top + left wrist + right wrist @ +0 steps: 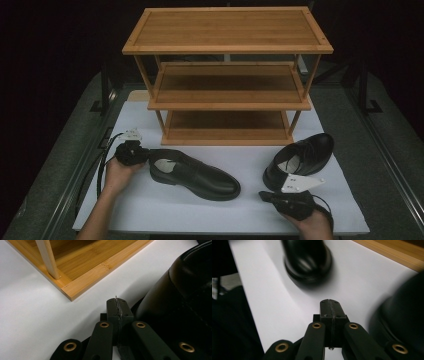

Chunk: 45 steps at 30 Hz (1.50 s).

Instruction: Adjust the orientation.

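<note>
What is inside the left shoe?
The left shoe shows a pale insole at its opening. Farther toward the toe, the upper covers the inside, so nothing there can be seen.

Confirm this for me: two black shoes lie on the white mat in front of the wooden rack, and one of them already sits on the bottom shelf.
Not quite. The rack's bottom shelf holds nothing; the high view shows both shoes on the white mat in front of it, the left shoe by the left gripper and the right shoe near the right gripper.
</note>
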Each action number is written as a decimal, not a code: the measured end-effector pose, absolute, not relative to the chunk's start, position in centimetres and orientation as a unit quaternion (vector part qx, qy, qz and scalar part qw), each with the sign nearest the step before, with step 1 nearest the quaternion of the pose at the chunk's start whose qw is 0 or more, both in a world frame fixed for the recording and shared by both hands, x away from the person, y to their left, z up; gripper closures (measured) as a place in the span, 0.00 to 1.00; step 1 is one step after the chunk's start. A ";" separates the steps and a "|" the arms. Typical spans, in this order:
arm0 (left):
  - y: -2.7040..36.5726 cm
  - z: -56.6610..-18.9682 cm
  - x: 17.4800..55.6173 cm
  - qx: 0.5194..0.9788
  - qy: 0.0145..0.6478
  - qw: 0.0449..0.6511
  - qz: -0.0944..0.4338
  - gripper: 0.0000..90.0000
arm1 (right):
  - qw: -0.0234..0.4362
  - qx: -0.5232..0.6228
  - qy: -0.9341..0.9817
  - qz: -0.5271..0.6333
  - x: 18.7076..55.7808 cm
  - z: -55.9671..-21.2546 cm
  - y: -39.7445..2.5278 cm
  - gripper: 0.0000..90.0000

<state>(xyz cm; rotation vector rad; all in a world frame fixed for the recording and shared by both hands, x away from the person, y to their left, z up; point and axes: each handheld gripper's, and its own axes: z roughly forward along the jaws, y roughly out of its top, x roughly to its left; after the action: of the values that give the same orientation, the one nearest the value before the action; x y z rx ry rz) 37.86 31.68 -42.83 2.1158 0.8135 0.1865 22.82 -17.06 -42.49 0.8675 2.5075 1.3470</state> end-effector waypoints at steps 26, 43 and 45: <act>32.0 -42.9 37.3 0.845 0.323 0.421 0.065 1.00 | 0.042 0.244 0.875 0.416 24.7 -44.3 -10.1 1.00; 33.2 -43.0 33.5 0.846 0.315 0.428 0.036 1.00 | 0.090 0.322 0.850 0.408 27.4 -44.4 -9.4 1.00; 33.2 -43.0 32.8 0.848 0.310 0.428 0.031 1.00 | 0.095 0.326 0.848 0.408 27.8 -44.5 -9.1 1.00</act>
<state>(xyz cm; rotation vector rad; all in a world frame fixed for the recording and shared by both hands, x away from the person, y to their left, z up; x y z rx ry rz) 32.81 33.20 -42.95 2.1177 0.7737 0.0784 27.80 -9.06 -44.52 0.9659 2.5137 1.2084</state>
